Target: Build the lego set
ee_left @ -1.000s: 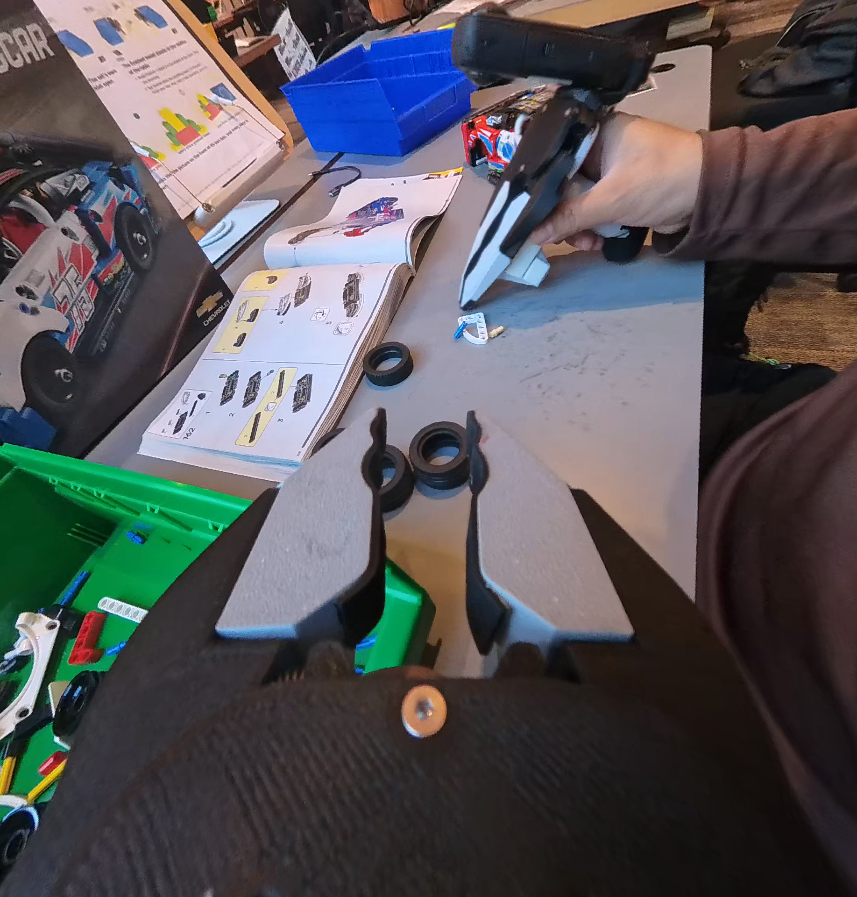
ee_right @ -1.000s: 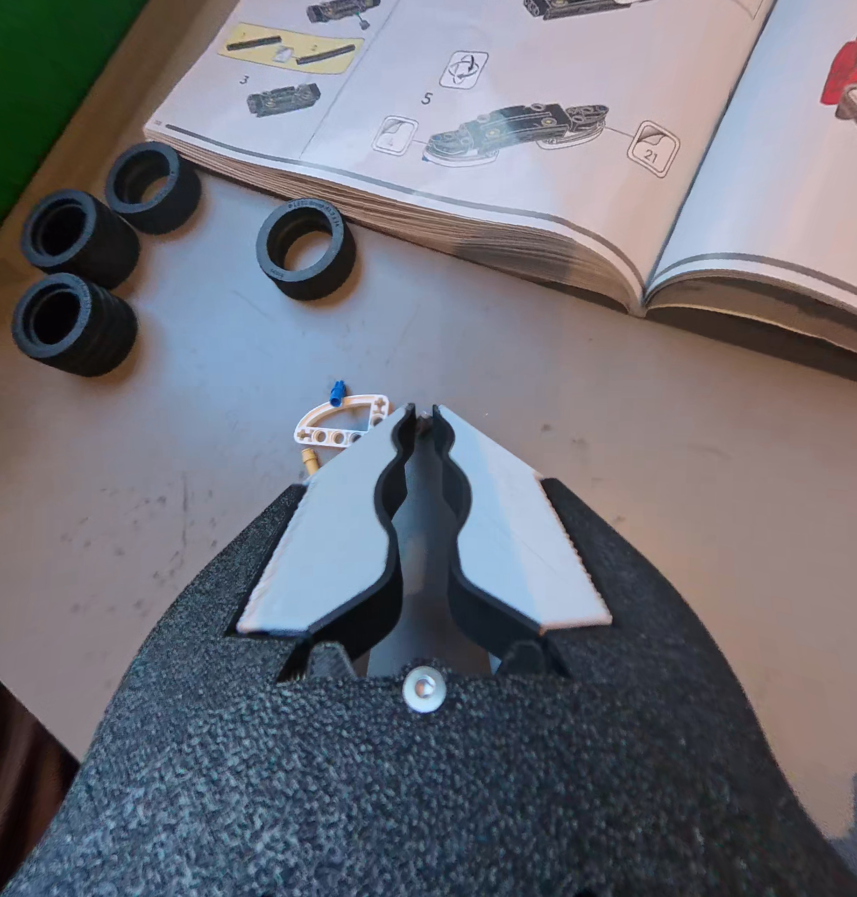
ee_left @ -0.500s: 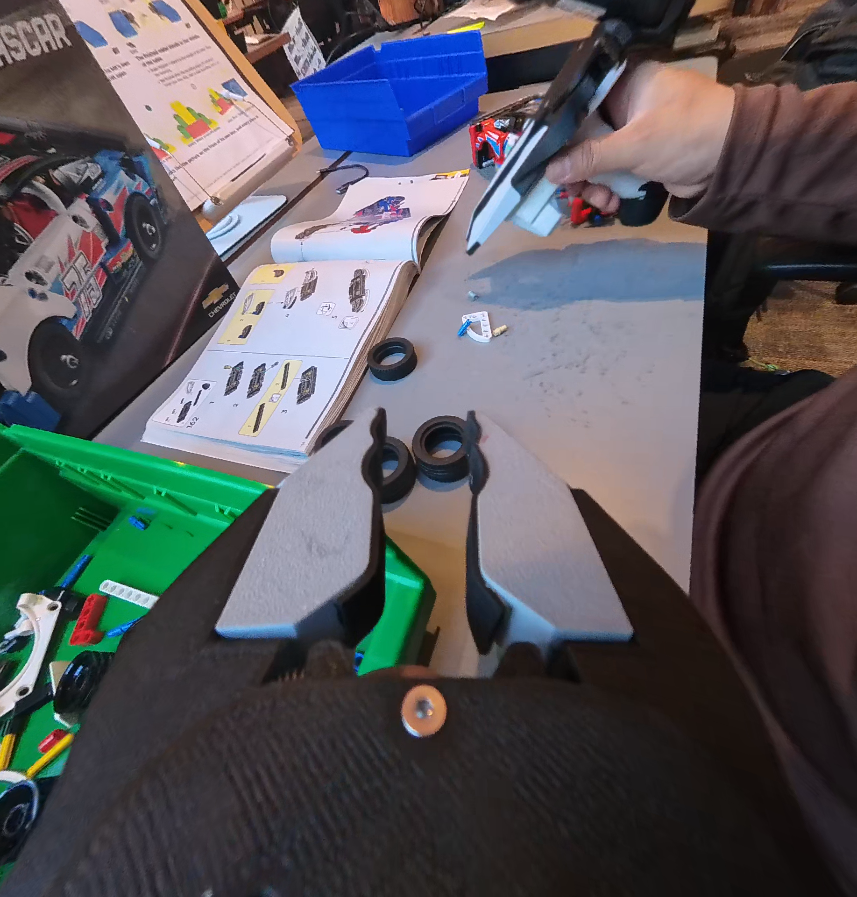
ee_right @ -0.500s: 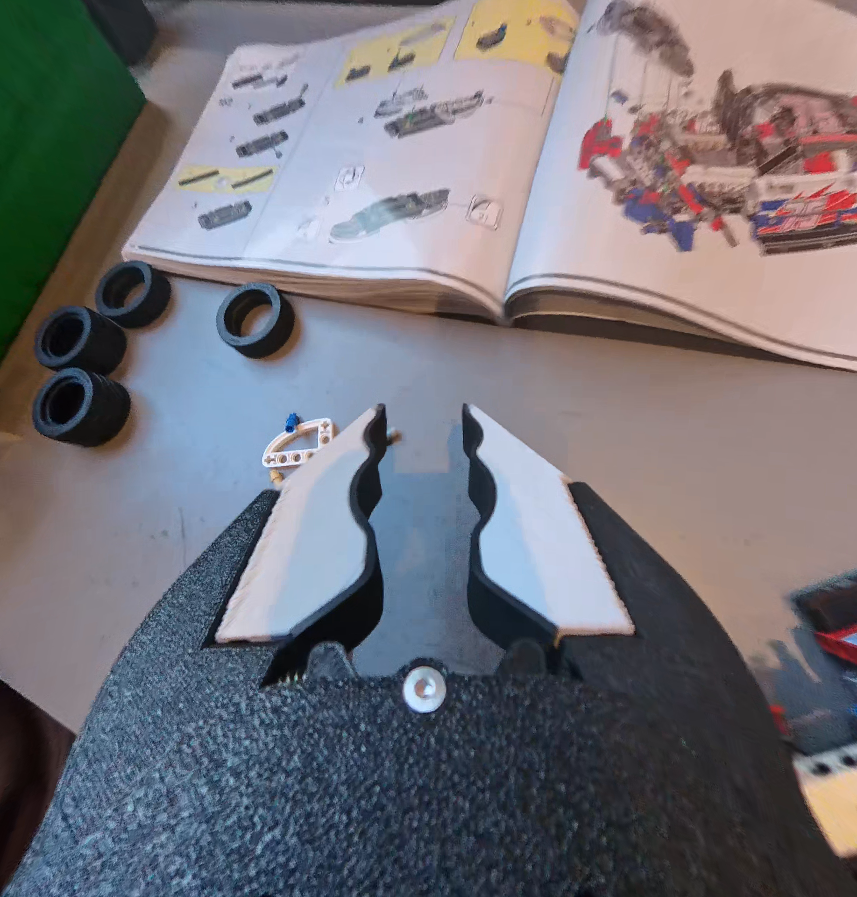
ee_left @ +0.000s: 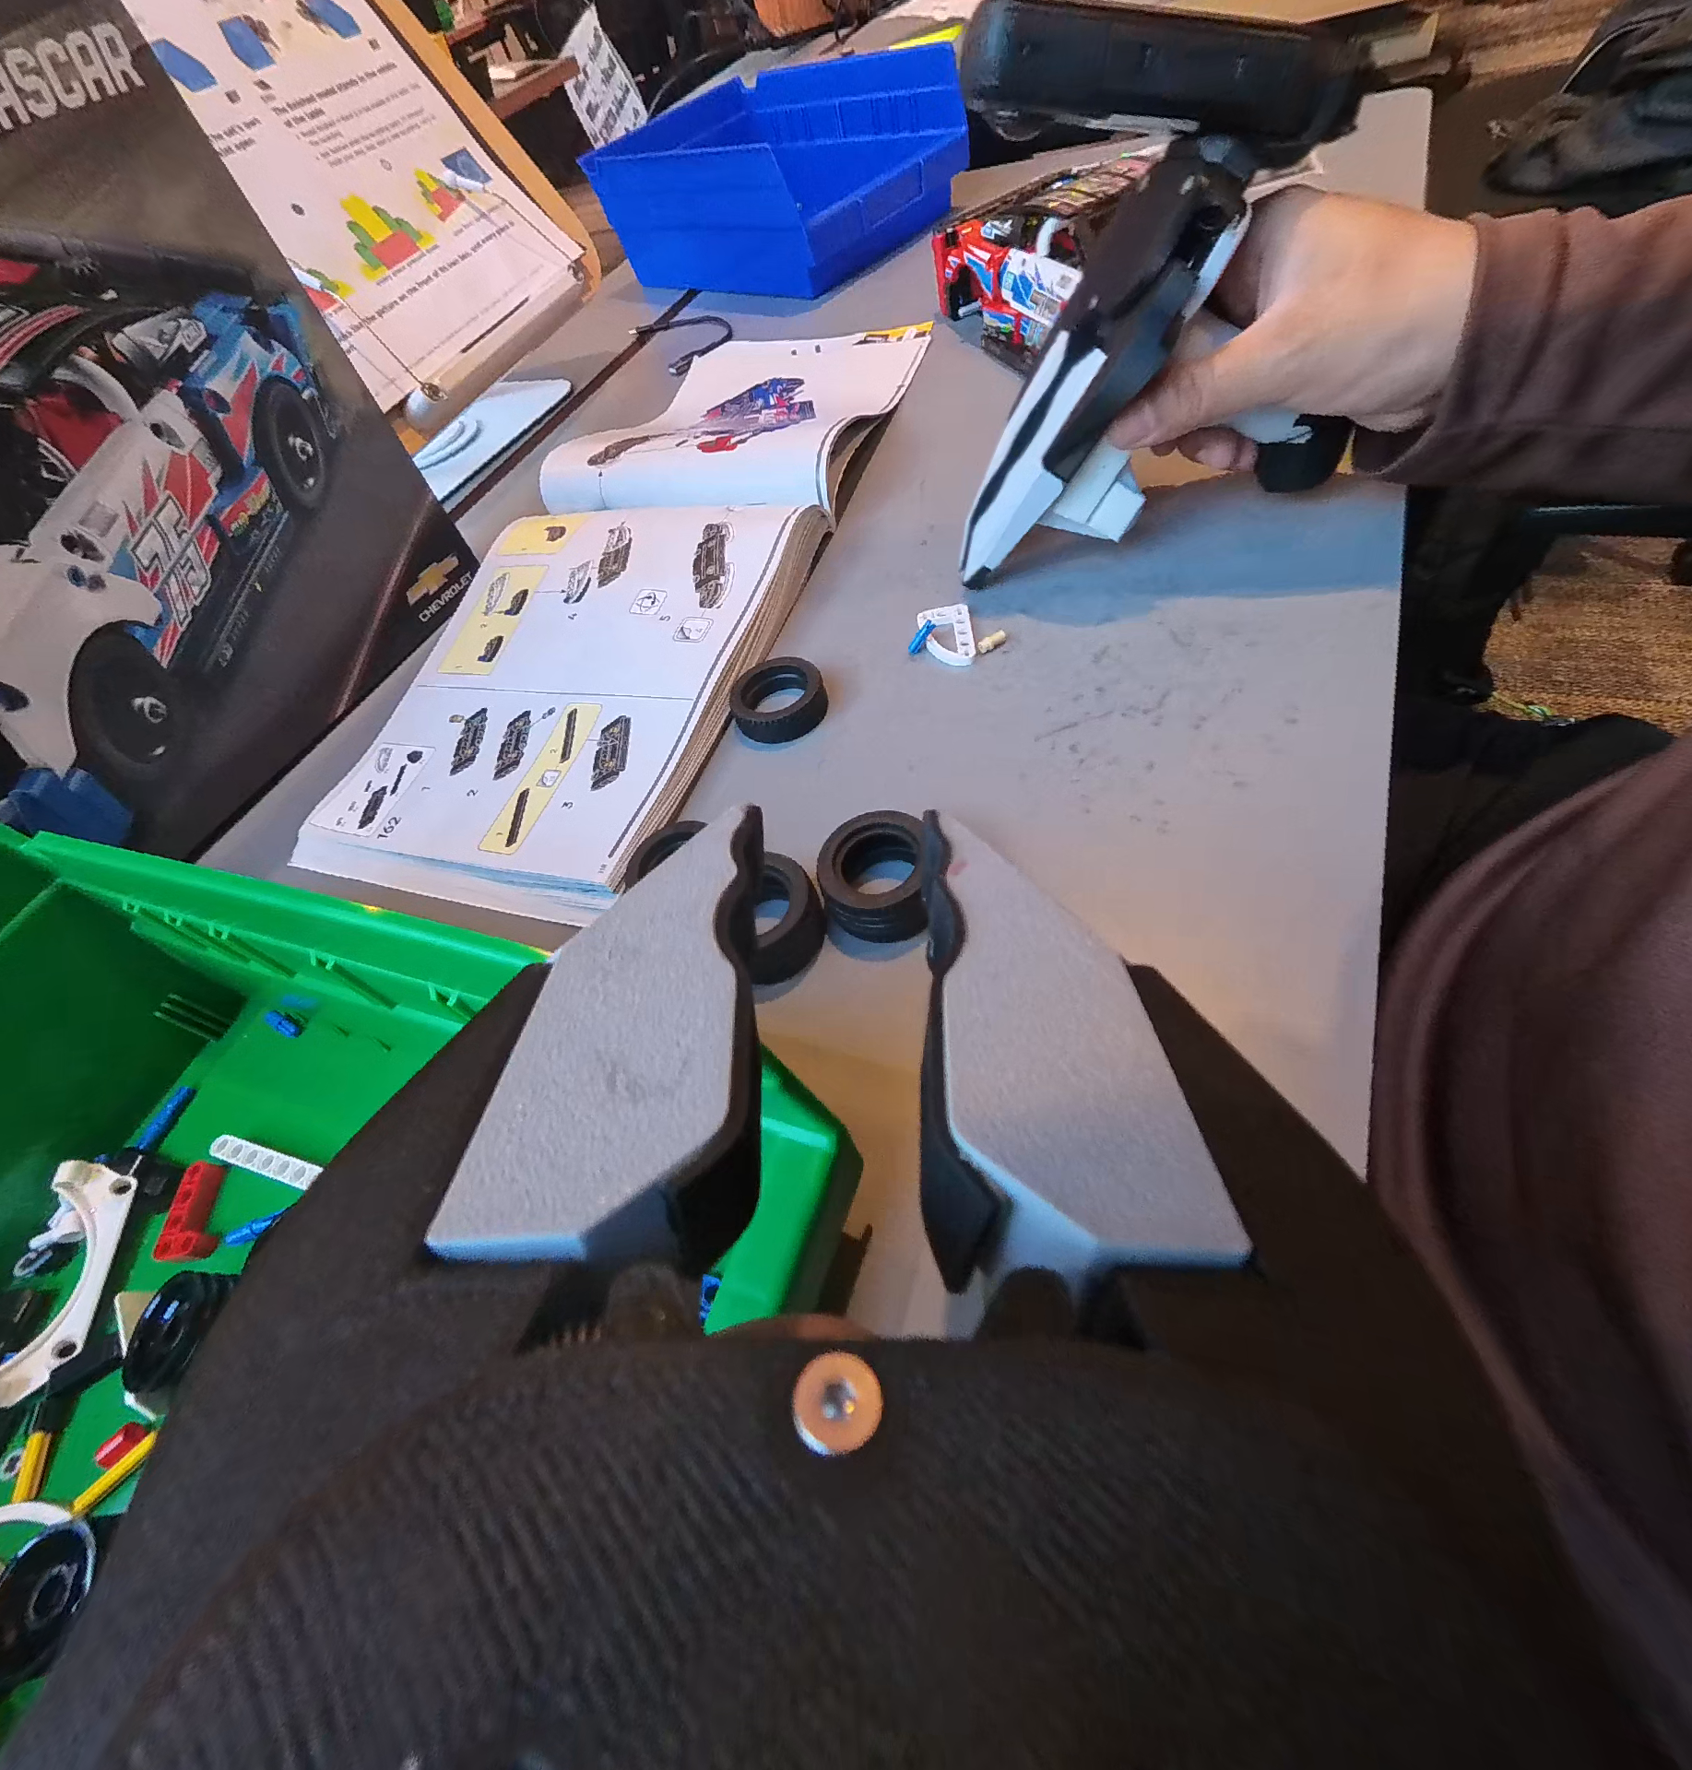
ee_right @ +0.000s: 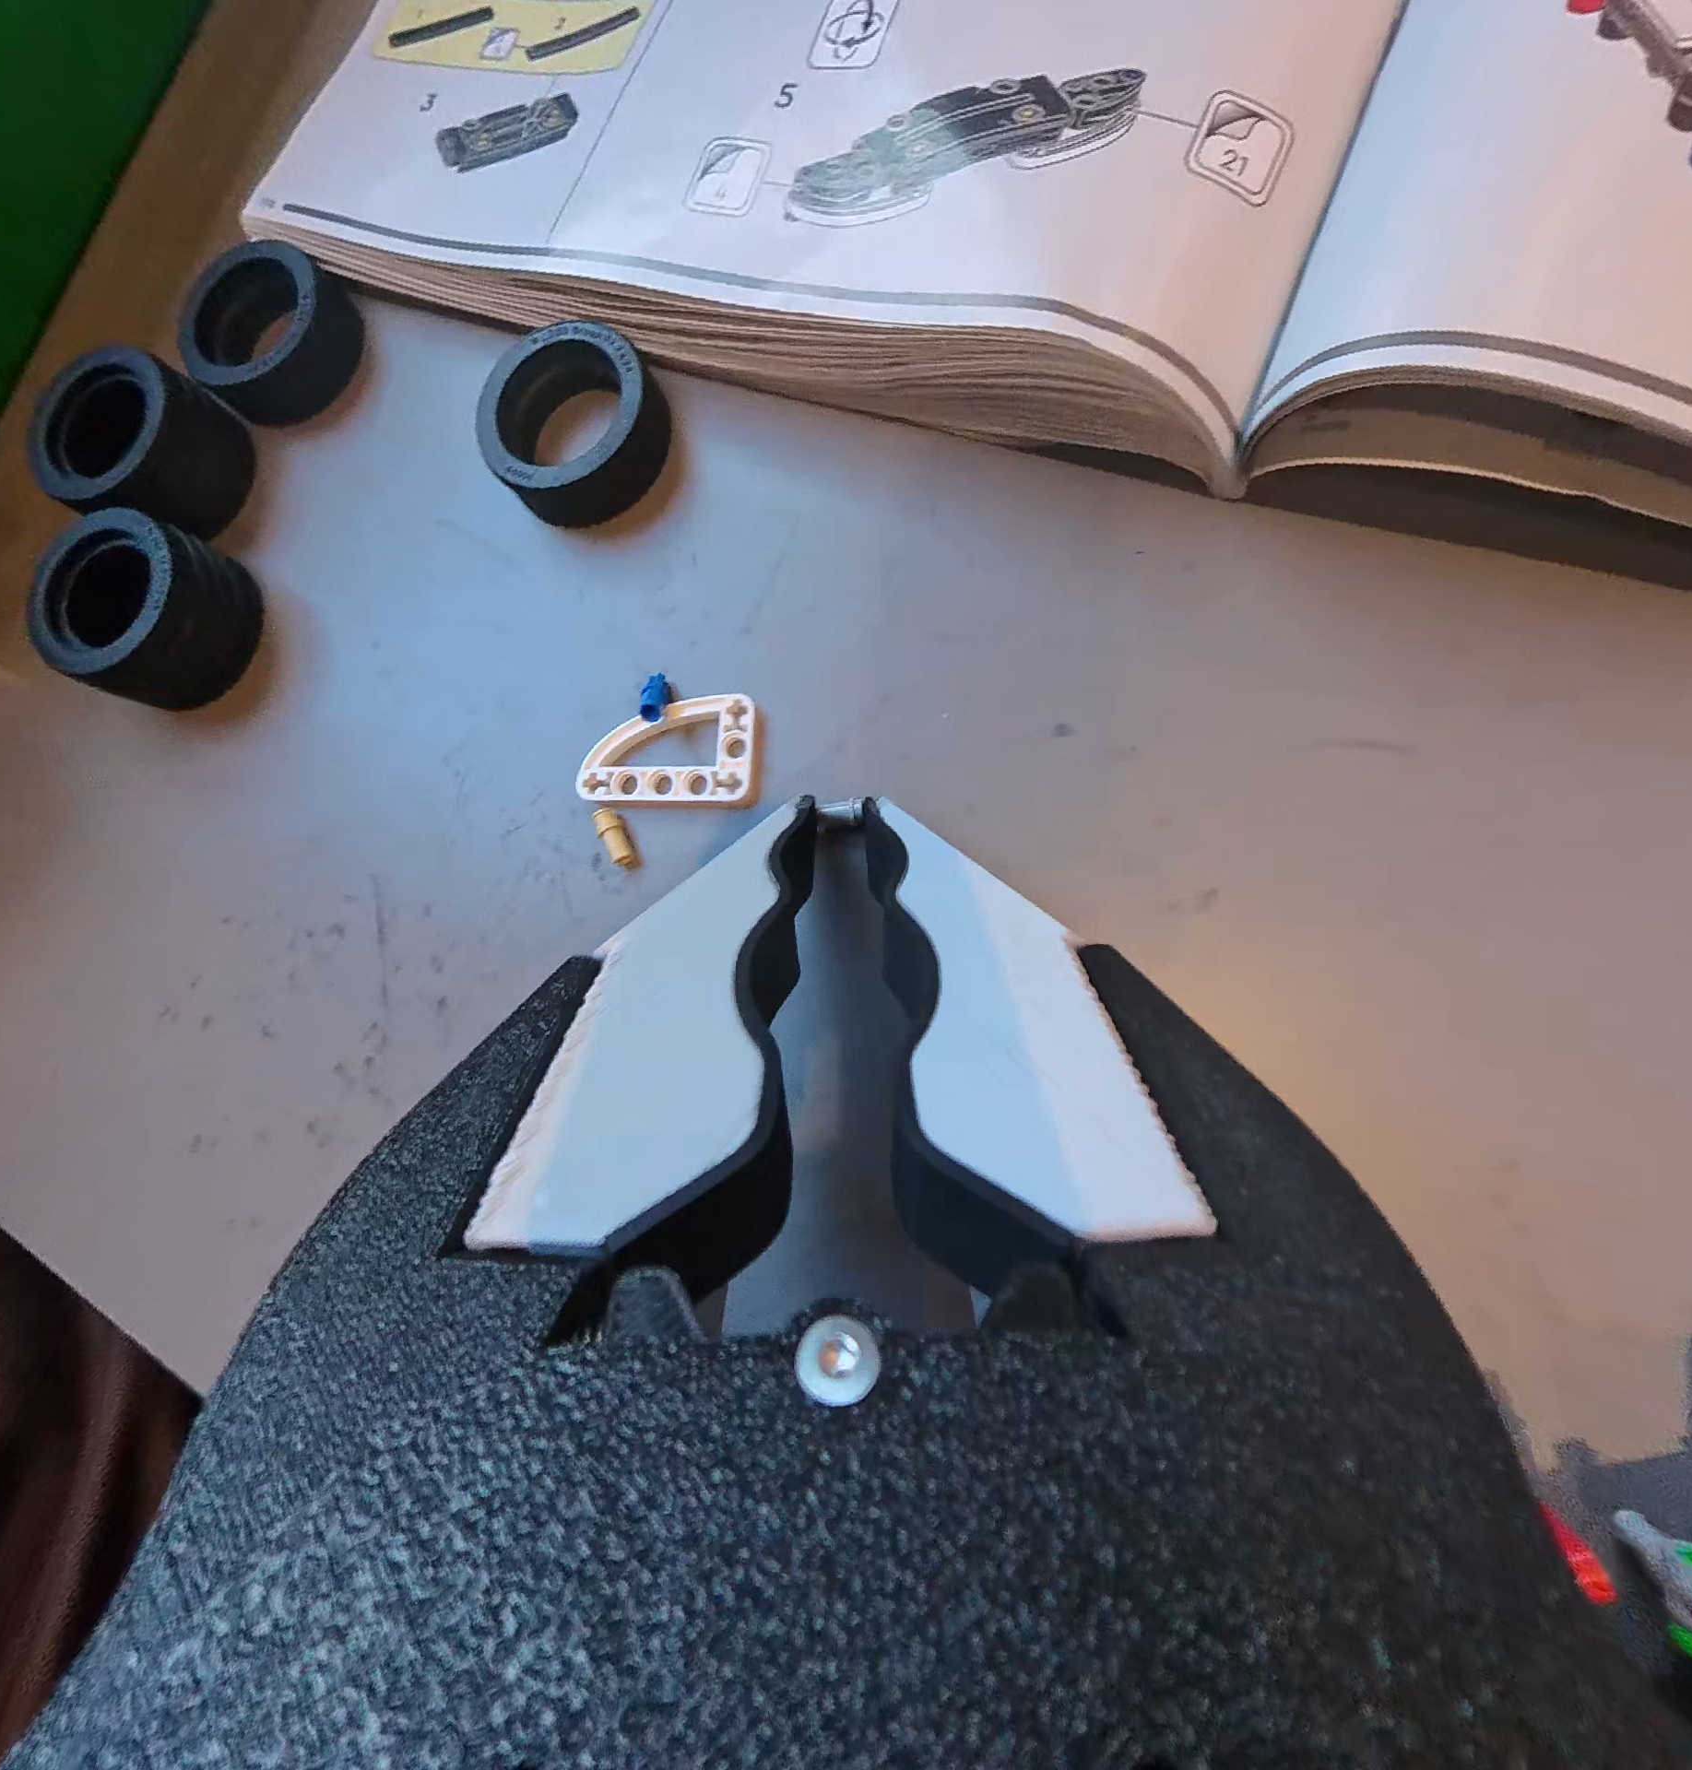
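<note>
Beside the open instruction booklet (ee_right: pixel 918 239) on the grey counter (ee_right: pixel 1302 766), your right hand-held gripper (ee_right: pixel 842 812) has its tips nearly together, pinching a small grey pin (ee_right: pixel 844 810) right at the counter surface. Just beside those tips, on the side away from the booklet's spine, lies a white curved beam piece (ee_right: pixel 674 757) with a blue pin (ee_right: pixel 652 696) touching its arched edge and a tan pin (ee_right: pixel 616 835) close by. Along the booklet's near edge stand four black tyres (ee_right: pixel 573 436), three of them grouped near the green bin (ee_left: pixel 200 958) at the booklet's corner. Your left hand-held gripper (ee_left: pixel 837 843) hangs above that bin's corner with its jaws apart and nothing between them, and two tyres show past its fingers (ee_left: pixel 650 1006). Beyond the booklet sit a blue bin (ee_left: pixel 784 182) and a partly built car (ee_left: pixel 1009 278).
</note>
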`<state>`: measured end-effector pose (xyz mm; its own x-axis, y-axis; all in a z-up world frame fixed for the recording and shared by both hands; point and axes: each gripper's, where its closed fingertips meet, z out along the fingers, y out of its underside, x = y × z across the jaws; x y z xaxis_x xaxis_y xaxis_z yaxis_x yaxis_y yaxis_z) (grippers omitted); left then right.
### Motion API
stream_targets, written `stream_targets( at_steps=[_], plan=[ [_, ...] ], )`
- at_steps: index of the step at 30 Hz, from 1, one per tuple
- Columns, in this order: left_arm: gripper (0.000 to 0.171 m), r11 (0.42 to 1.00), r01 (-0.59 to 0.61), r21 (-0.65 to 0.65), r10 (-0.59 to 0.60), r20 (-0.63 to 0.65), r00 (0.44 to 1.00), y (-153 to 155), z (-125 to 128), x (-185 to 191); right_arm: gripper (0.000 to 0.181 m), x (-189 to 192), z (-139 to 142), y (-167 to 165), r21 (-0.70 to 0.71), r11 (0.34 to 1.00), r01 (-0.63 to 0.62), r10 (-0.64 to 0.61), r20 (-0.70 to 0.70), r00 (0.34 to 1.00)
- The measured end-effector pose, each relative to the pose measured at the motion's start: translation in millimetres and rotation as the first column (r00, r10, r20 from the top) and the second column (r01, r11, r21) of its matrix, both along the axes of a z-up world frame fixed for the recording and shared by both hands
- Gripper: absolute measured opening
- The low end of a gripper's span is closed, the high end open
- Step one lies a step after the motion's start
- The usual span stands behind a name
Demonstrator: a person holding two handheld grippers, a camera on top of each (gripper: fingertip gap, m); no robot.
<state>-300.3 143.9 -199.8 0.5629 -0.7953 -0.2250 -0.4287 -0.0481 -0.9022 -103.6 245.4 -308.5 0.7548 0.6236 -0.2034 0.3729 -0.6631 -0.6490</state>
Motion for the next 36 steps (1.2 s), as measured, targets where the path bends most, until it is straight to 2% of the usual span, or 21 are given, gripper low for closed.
stream_targets(
  at_steps=[15, 19, 27, 33, 36],
  plan=[
    [0.030, 1.000, 0.002, -0.010, -0.002, -0.008, 1.000, 0, -2, 1, 0.017, -11, 11, -16, 0.060, 0.995, -0.081, 0.084, -0.059, 0.995],
    [0.030, 1.000, -0.001, -0.007, 0.001, -0.013, 1.000, -2, -1, 1, 0.023, -3, 14, -27, 0.094, 0.987, -0.127, 0.129, -0.017, 0.992],
    [0.030, 1.000, 0.001, -0.002, -0.001, -0.015, 1.000, -3, 1, 3, 0.024, 12, 10, -38, 0.103, 0.983, -0.152, 0.150, 0.032, 0.988],
    [0.030, 1.000, 0.007, -0.003, -0.007, -0.021, 1.000, -5, -1, 6, 0.015, 5, 0, -34, 0.131, 0.975, -0.178, 0.169, 0.075, 0.983],
    [0.030, 1.000, 0.005, 0.003, -0.005, -0.025, 1.000, -5, 1, 6, 0.015, 0, 11, -33, 0.188, 0.966, -0.178, 0.170, 0.062, 0.984]
  ],
)
